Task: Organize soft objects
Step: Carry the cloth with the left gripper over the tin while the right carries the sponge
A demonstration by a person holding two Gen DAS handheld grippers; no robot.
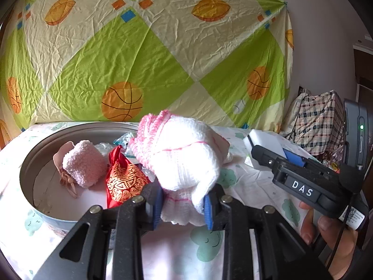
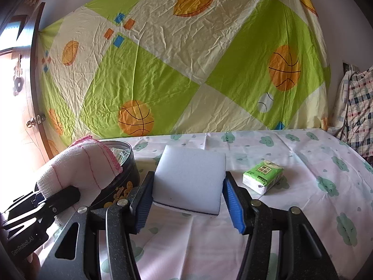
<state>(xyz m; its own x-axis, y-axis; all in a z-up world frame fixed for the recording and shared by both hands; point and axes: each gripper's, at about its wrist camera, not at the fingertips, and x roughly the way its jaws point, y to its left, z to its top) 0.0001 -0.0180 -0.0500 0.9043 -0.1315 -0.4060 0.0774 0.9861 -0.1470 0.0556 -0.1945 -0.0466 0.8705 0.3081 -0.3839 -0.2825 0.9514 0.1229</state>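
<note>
Cloth [image 1: 184,161] clamped in left tongs [image 1: 184,207] hides tin [image 1: 32,163] contents; right tongs [image 2: 188,200] pinch sponge [image 2: 188,177].

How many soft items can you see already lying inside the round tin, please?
2 clearly: a fuzzy pink sock at the left of the round tin and a red and gold pouch beside it. The held white cloth may hide others, and crinkled plastic shows behind.

Left gripper [image 1: 184,207] clamped, tilted slightly down; right gripper [image 2: 187,200] seemingly clamped too, tilted likewise.
</note>
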